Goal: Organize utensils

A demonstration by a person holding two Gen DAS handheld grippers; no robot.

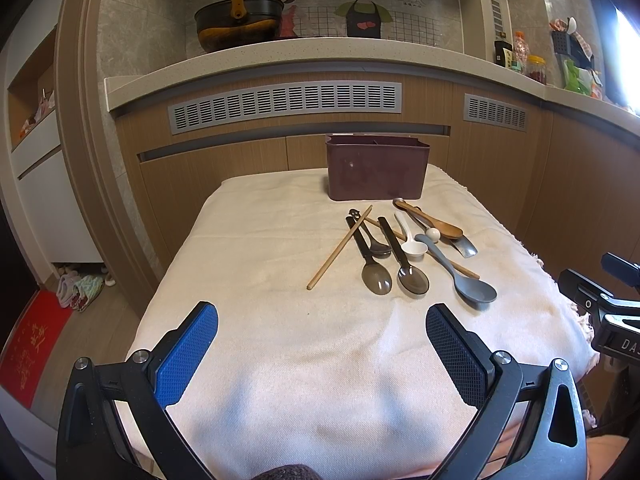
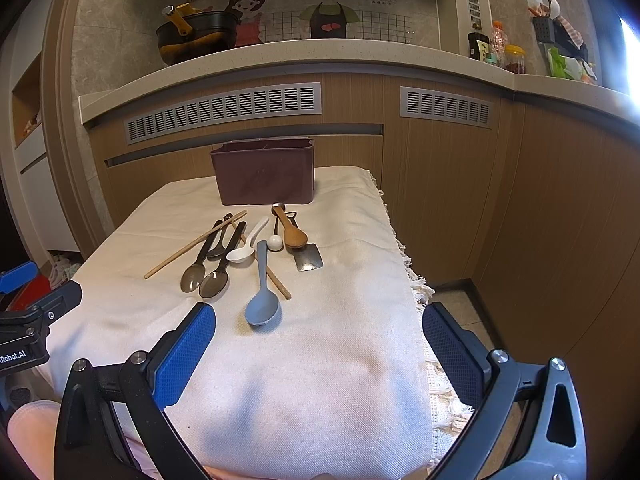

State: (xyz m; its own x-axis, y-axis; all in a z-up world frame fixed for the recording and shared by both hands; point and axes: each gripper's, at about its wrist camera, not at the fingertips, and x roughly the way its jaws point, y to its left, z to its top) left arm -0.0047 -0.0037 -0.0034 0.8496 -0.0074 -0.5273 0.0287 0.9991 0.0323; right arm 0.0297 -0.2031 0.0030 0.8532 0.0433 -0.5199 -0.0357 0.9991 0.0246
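A dark maroon utensil holder (image 1: pixel 378 170) (image 2: pixel 265 172) stands at the far end of a cloth-covered table (image 1: pixel 280 360) (image 2: pixel 320 380). In front of it lies a loose pile: a grey spoon (image 1: pixel 466 276) (image 2: pixel 262 292), two translucent dark spoons (image 1: pixel 376 276) (image 2: pixel 214 280), a white spoon (image 1: pixel 412 246) (image 2: pixel 242 254), a wooden spoon (image 1: pixel 440 226) (image 2: pixel 292 230), wooden chopsticks (image 1: pixel 340 248) (image 2: pixel 192 246) and a small metal spatula (image 2: pixel 308 260). My left gripper (image 1: pixel 320 344) is open over the near cloth, holding nothing. My right gripper (image 2: pixel 318 344) is open too, just short of the grey spoon.
The other gripper shows at the frame edge (image 1: pixel 600 304) (image 2: pixel 24 320). Wood cabinets with vent grilles (image 1: pixel 284 104) rise behind the table. A counter above carries a black wok (image 1: pixel 240 20) and jars (image 1: pixel 534 68). The table's fringed right edge (image 2: pixel 416 280) drops to tiled floor.
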